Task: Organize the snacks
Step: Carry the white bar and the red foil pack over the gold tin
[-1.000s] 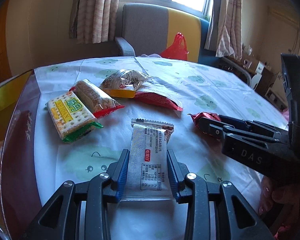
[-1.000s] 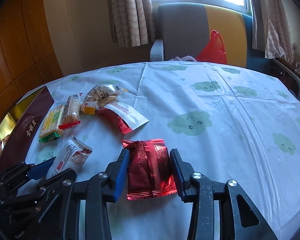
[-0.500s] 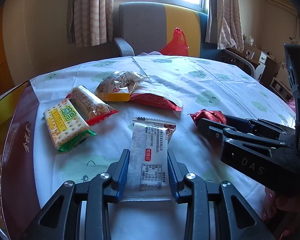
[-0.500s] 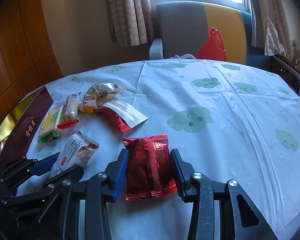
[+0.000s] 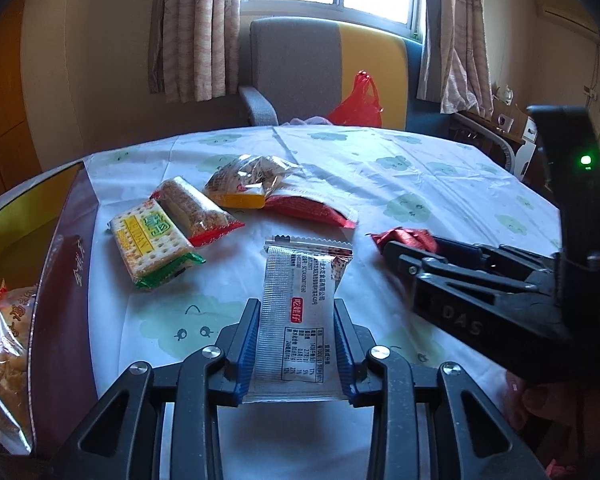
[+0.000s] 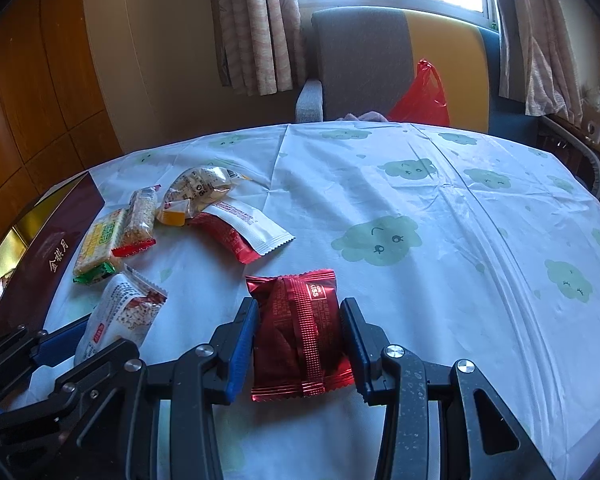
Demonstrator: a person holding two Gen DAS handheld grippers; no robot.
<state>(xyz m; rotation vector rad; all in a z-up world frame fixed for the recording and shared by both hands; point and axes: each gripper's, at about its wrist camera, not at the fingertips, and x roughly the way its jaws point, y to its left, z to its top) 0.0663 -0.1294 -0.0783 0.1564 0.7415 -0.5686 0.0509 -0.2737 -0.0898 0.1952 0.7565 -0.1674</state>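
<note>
My left gripper is shut on a white snack packet with a red label, held above the table. My right gripper is shut on a dark red foil packet, also raised. In the right wrist view the white packet and the left gripper show at lower left. In the left wrist view the right gripper reaches in from the right with the red packet. A maroon and gold gift box lies at the left table edge with a bread bag inside.
Several loose snacks lie at mid-left: a green cracker pack, a red-ended rice bar, a clear and orange bag, a red and white sachet. The cloud-print cloth covers the table. An armchair with a red bag stands behind.
Both grippers have lifted a little with their packets still held. The loose snacks on the table have not moved.
</note>
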